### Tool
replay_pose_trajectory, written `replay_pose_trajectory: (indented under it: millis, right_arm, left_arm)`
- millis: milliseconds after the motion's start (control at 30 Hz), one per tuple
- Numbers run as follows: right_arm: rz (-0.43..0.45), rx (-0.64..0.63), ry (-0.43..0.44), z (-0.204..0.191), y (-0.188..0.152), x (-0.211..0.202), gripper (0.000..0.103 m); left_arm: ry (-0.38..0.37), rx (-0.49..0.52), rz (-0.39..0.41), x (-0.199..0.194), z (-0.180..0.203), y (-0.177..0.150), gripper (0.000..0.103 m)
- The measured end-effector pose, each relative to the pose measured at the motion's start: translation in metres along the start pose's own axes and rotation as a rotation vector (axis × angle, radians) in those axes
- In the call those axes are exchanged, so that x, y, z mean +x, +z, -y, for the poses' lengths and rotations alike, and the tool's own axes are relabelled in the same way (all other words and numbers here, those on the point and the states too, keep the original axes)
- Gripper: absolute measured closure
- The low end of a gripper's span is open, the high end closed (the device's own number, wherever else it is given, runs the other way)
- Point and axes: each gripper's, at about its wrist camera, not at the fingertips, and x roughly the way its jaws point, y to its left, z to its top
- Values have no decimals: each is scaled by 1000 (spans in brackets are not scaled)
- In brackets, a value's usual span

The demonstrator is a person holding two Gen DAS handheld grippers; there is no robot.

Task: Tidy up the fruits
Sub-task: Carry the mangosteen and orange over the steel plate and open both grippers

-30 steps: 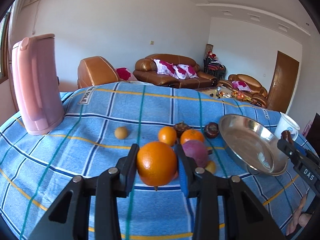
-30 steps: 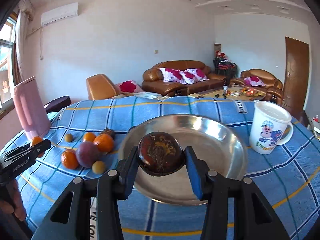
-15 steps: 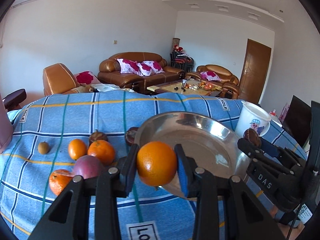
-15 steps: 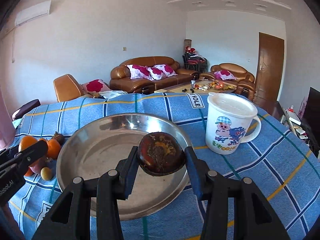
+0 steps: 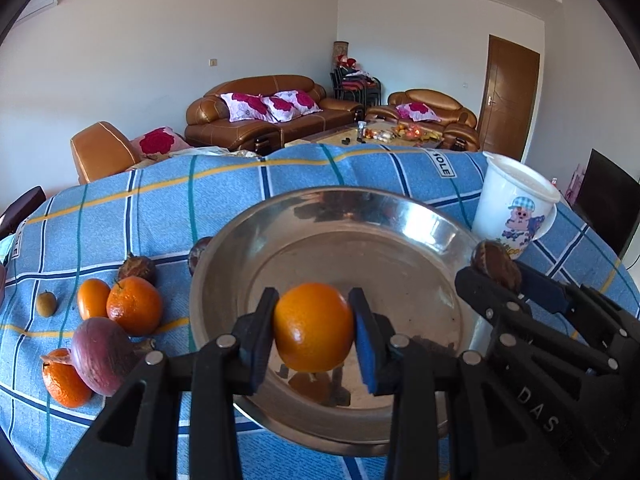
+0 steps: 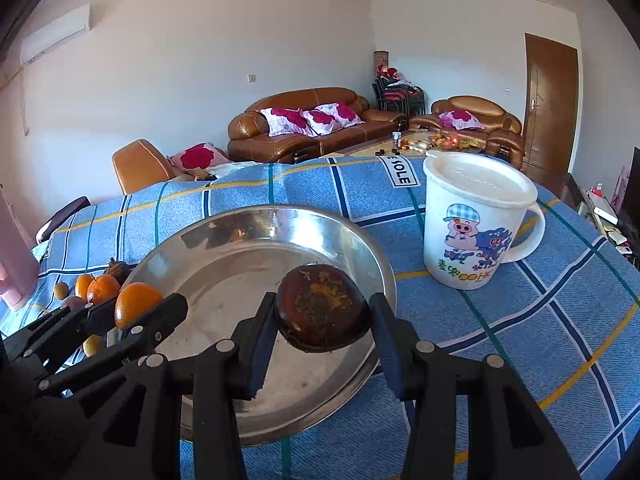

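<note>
My left gripper (image 5: pixel 314 332) is shut on an orange (image 5: pixel 313 327) and holds it over the near part of the steel bowl (image 5: pixel 400 216). The bowl has nothing in it. My right gripper (image 6: pixel 322 318) is shut on a dark brown fruit (image 6: pixel 322 313) above the bowl's (image 6: pixel 256 216) right rim. In the left wrist view the right gripper (image 5: pixel 504 276) shows at the right with that brown fruit (image 5: pixel 496 258). The right wrist view shows the left gripper (image 6: pixel 134 314) with the orange (image 6: pixel 136 306) at the bowl's left side.
Left of the bowl lie several loose fruits on the blue checked cloth: oranges (image 5: pixel 134 306), a purple fruit (image 5: pixel 104 354), a dark brown fruit (image 5: pixel 138 268), a small yellowish one (image 5: pixel 46 304). A white lidded mug (image 6: pixel 476 224) stands right of the bowl. A pink jug (image 6: pixel 12 268) stands far left.
My left gripper has carried the orange rightward from above the fruit pile to over the bowl. My right gripper with the brown fruit has shifted toward the bowl's right rim.
</note>
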Motion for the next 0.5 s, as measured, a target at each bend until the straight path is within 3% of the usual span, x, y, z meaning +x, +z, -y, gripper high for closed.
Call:
replay_pose_trajectory:
  millis: [500]
  right_arm:
    - [-81, 8, 36, 1, 0, 16, 54]
  left_arm:
    - [26, -6, -122, 22, 2, -1, 66]
